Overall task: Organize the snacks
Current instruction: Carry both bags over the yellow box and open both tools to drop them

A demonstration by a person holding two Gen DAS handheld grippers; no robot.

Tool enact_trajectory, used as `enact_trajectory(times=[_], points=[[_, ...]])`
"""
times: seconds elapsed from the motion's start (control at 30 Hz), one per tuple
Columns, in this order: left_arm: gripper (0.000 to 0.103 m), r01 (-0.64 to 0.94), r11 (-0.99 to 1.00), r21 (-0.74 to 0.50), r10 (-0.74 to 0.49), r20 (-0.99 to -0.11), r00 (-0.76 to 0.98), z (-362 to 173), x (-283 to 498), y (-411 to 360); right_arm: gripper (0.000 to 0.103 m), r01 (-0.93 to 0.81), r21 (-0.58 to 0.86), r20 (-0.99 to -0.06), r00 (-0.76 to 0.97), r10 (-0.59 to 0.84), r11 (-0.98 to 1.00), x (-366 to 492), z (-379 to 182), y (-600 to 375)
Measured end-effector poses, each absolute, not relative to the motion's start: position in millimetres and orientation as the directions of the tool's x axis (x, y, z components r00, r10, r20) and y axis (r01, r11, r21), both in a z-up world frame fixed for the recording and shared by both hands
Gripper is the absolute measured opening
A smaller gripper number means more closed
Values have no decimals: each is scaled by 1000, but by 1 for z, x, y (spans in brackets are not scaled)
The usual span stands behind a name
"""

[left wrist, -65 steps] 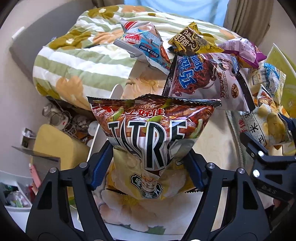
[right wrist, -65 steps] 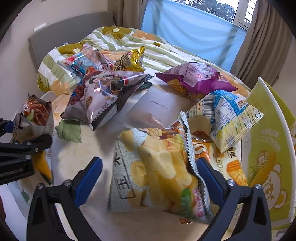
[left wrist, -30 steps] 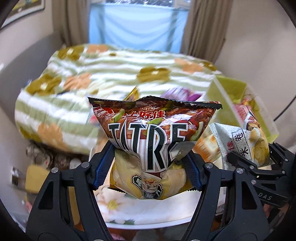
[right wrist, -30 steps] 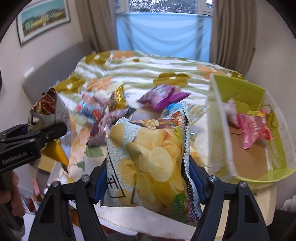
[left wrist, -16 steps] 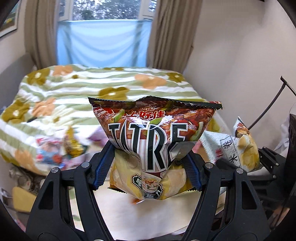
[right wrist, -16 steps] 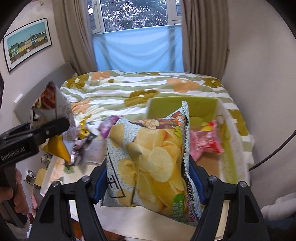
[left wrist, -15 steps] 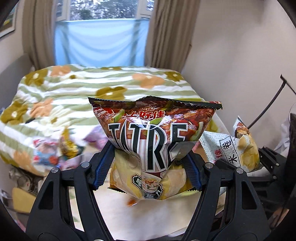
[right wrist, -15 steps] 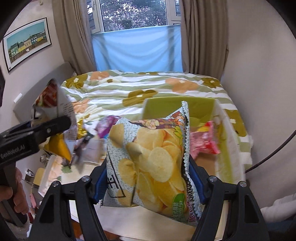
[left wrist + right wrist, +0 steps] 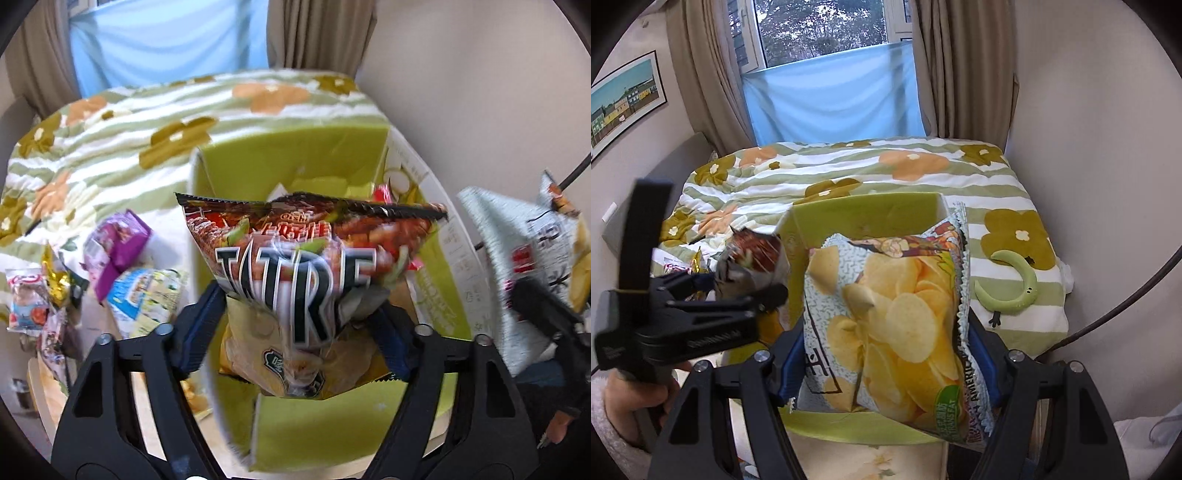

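Observation:
My left gripper (image 9: pixel 299 325) hangs over the open green box (image 9: pixel 295 147) with a brown "TATRE" snack bag (image 9: pixel 295 266) between its fingers. Its jaws are opening: the blue pads stand slightly off the bag, which is blurred and tilted. In the right wrist view the left gripper (image 9: pixel 738 295) and the brown bag (image 9: pixel 757 247) sit at the box's left wall. My right gripper (image 9: pixel 886 350) is shut on a white-and-teal potato chip bag (image 9: pixel 894 317), held above the green box (image 9: pixel 864 214). The chip bag (image 9: pixel 517 258) also appears at the right of the left wrist view.
Several loose snack bags lie left of the box, among them a purple one (image 9: pixel 118 247) and a blue-white one (image 9: pixel 147 295). A red packet (image 9: pixel 380 192) lies inside the box. Behind is a bed with a floral quilt (image 9: pixel 849 166) and a green crescent toy (image 9: pixel 1015 288). A hand (image 9: pixel 635 391) holds the left gripper.
Both grippers have swung right from the snack pile to above the green box. The left jaws have widened and the brown bag now tilts between them. The right grip is unchanged.

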State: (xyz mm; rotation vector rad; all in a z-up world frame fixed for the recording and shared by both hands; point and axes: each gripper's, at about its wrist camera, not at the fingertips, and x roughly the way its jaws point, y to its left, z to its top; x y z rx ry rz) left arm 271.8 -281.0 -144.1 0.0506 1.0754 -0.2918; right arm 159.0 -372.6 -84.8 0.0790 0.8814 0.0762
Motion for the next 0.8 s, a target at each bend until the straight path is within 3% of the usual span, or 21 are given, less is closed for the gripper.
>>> enact_trajectory(times=[0.13,0.27,0.47,0.8], points=[[102,265,960,-88,-203,-871,447,-142,268,-283,70,-13,130,-775,623,110,991,164,-90,-387],[102,279,960,-36,-166,-873,458,-139,264,-272,70,8,153,-776,620,115,988,167,-91,-392],[102,258,961,-97,-206,-875,437,-135,257,-250,72,7,184,-785,603,142,983,171,-89,-385],[102,225,972,-72,-171,-871,460,-128,257,-222,72,-56,191,-820,540,190,980,198,-117,-349]])
